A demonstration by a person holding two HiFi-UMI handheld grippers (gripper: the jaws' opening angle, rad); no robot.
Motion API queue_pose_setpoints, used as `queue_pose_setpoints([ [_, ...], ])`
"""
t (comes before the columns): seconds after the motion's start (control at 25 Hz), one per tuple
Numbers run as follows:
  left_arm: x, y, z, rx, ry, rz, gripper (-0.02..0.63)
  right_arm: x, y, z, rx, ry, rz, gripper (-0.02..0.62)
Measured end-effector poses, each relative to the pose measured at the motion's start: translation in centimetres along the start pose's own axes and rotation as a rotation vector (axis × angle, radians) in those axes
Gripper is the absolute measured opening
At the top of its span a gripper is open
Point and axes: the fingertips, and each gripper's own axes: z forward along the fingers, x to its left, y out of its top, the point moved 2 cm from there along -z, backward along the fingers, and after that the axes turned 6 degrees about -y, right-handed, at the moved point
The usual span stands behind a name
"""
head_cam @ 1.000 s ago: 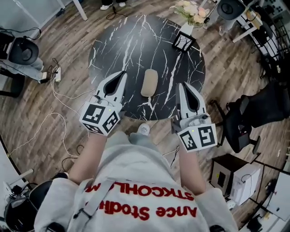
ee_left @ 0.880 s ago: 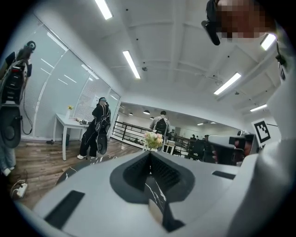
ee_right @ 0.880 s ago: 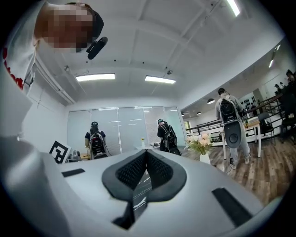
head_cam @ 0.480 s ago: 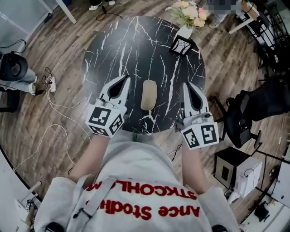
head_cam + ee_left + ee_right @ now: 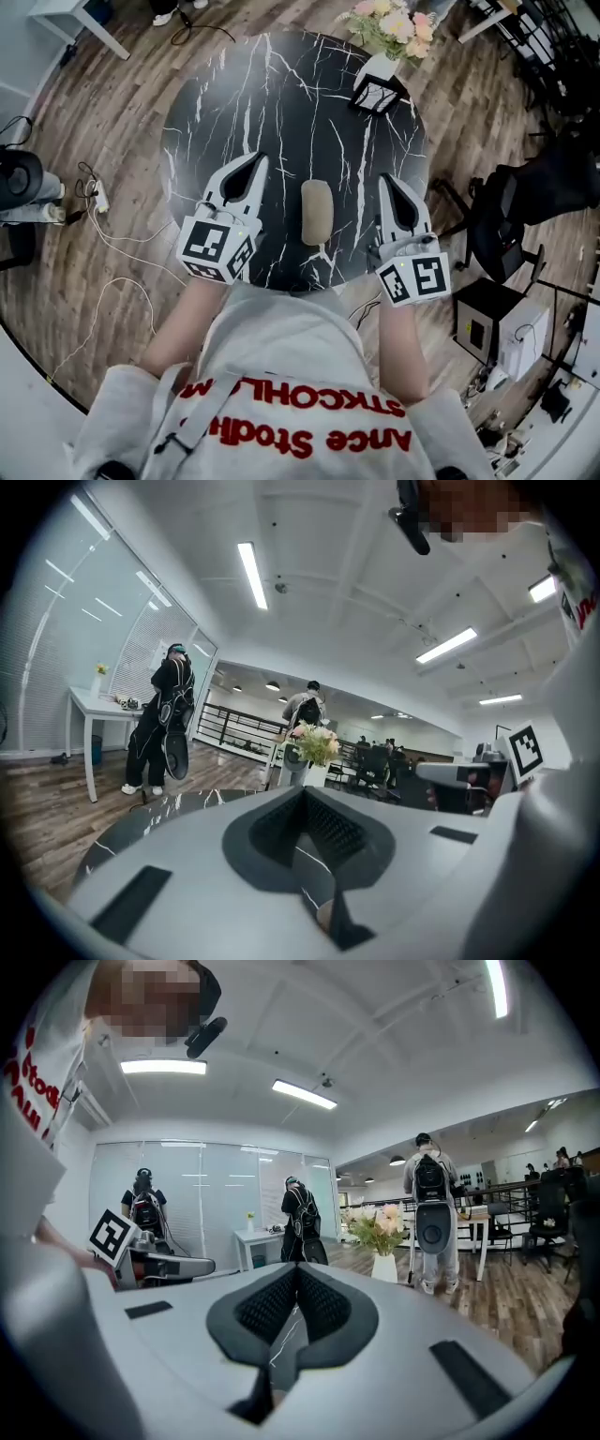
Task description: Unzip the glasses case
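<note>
The beige oval glasses case lies closed on the round black marble table, near its front edge, with its long side pointing away from me. My left gripper hovers just left of the case, its jaws shut and empty. Just right of the case, my right gripper also has its jaws together with nothing between them. Neither touches the case. In the left gripper view the left gripper shows pads that meet at the tip. The right gripper looks the same in the right gripper view.
A white vase with flowers stands at the table's far right edge. A black chair is to the right of the table, and cables lie on the wooden floor at left. People stand in the room beyond the table.
Both grippers have moved forward and lower over the table's front edge, and now flank the case. The jaws stayed shut.
</note>
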Motion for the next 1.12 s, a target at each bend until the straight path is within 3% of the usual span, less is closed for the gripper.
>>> queue_pose_setpoints([
  [0.24,0.1,-3.3,1.8,0.078,-0.002,-0.016,-0.006,-2.5,-4.6,2.9,0.12,0.022,-0.004,0.014],
  [0.44,-0.6,-5.8,3.4,0.103,-0.046,-0.069,-0.006,-3.4,-9.6,5.6,0.265,0.144,-0.07,0.014],
  [0.64,-1.5,-9.8,5.0,0.189,-0.065,-0.101,-0.006,-2.5,-15.8,7.3,0.44,0.373,-0.222,0.014],
  [0.76,-2.0,-12.1,5.7,0.247,-0.072,-0.096,-0.006,-1.8,-19.4,7.6,0.576,0.547,-0.296,0.014],
  [0.88,-2.8,-14.5,6.2,0.319,-0.1,-0.117,-0.006,-1.3,-22.7,7.5,0.684,0.728,-0.434,0.015],
  [1.12,-3.5,-18.3,7.3,0.43,-0.09,-0.143,-0.006,-1.6,-26.3,9.1,0.787,0.935,-0.633,0.015],
])
